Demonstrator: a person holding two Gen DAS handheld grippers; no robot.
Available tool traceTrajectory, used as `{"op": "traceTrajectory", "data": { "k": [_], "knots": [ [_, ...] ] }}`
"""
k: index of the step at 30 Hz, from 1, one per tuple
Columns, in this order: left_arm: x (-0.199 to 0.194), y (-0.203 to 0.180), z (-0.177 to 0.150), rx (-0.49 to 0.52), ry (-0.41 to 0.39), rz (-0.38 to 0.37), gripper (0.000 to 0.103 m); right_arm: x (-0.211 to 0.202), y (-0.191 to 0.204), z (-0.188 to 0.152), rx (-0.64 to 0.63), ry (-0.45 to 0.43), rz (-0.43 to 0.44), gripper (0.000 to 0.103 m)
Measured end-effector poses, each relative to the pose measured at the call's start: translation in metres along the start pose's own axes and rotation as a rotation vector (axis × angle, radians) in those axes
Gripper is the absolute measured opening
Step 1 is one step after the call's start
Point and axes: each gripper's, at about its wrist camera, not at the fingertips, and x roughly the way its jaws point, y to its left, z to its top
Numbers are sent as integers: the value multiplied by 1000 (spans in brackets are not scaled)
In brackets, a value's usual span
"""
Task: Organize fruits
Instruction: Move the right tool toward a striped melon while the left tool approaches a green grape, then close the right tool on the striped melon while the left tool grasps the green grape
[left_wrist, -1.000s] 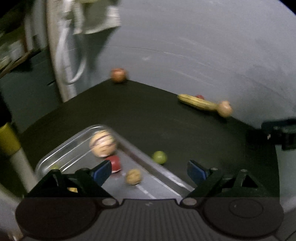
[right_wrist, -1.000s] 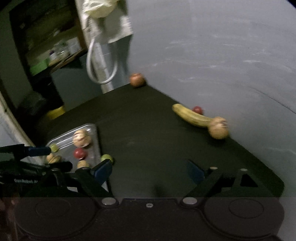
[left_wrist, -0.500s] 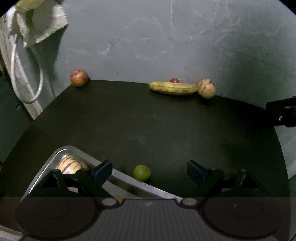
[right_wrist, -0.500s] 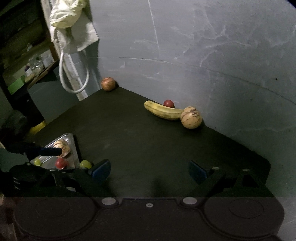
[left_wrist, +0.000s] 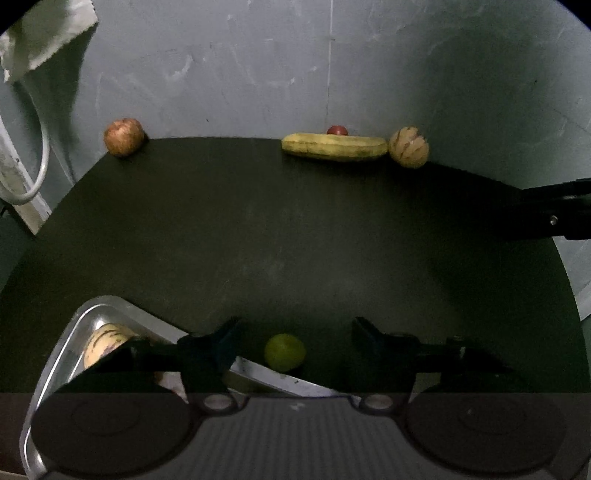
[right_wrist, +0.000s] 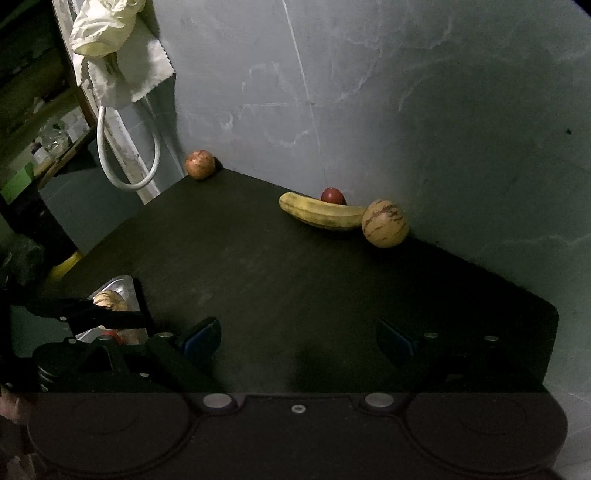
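My left gripper (left_wrist: 293, 338) is open, and a small green fruit (left_wrist: 285, 352) lies on the black table between its fingers, beside the metal tray (left_wrist: 59, 354). A striped melon (left_wrist: 105, 341) sits in the tray. At the wall lie a banana (left_wrist: 334, 147), a small red fruit (left_wrist: 337, 130), a striped round melon (left_wrist: 409, 147) and an apple (left_wrist: 123, 136). My right gripper (right_wrist: 299, 338) is open and empty above the table; it sees the banana (right_wrist: 321, 214), melon (right_wrist: 385, 223), red fruit (right_wrist: 331, 195) and apple (right_wrist: 200, 164).
The grey wall runs behind the table. A cloth (right_wrist: 122, 66) and a white cable loop (right_wrist: 127, 147) hang at the left. The right gripper's body shows at the right in the left wrist view (left_wrist: 554, 218). The table's right corner (right_wrist: 550, 314) is near.
Both views have swung right, away from the tray, toward the wall. The green fruit now lies between the left fingers. Both grippers stay open.
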Motion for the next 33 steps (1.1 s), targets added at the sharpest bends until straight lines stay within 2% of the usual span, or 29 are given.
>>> {"op": "traceTrajectory", "data": {
  "k": [18, 27, 33],
  "knots": [
    [10, 10, -1, 0, 44, -14, 47, 41, -2, 28, -37, -8, -29, 92],
    [13, 11, -3, -2, 45, -14, 32, 77, -20, 52, -57, -52, -171, 92],
    [15, 12, -4, -3, 41, -17, 30, 101, -36, 69, -31, -68, -205, 90]
  ]
}}
